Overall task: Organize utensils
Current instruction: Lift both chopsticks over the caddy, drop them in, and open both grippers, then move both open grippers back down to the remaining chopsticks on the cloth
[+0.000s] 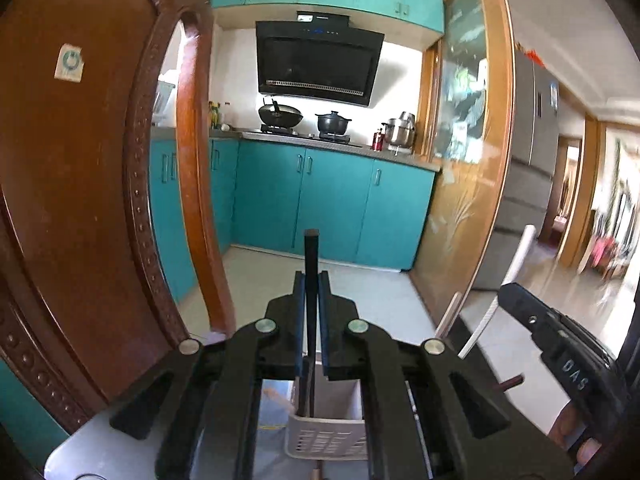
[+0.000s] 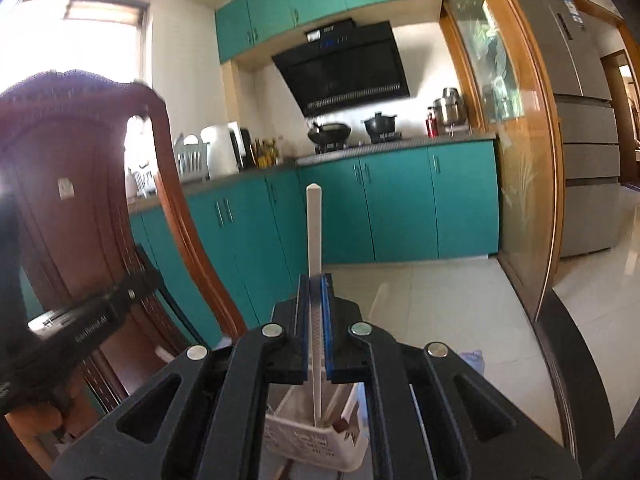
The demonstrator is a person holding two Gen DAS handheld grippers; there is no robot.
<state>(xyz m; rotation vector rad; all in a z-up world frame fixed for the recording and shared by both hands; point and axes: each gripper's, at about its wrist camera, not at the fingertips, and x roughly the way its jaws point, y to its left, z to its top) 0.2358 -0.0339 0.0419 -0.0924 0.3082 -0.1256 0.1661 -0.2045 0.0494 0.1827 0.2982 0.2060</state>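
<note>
The left claw (image 1: 311, 280) is clamping narrow on a black chopstick (image 1: 311, 256), its blue-lined jaws pressing the stick from both sides with barely a slit between them. The right claw (image 2: 315, 284) is gripping a white chopstick (image 2: 314, 232) in the same tight way. The black chopstick is looking dark, slim and square-ended, its long axis running straight up the picture between the jaws; its blunt top is pointing up and away towards the kitchen, while its lower part is dropping behind the claw towards a white slotted basket (image 1: 326, 438) below. The white chopstick is looking pale and slender with a slightly pointed cap, also standing near upright along the claw's midline, its lower end reaching down into the same utensil basket (image 2: 316, 440), where other sticks are leaning. The basket is sitting on the desk (image 1: 80, 448), just under both claws. In the left wrist view the right claw's black body (image 1: 560, 344) is showing at the right edge with the white chopstick slanting up beside it. A carved wooden chair back (image 1: 80, 184) is standing close on the left. Beyond it, teal cabinets (image 1: 332, 204) are lining the far wall, with a wok (image 1: 280, 114) and a black pot (image 1: 333, 122) on the stove under a black range hood (image 1: 320, 60).
</note>
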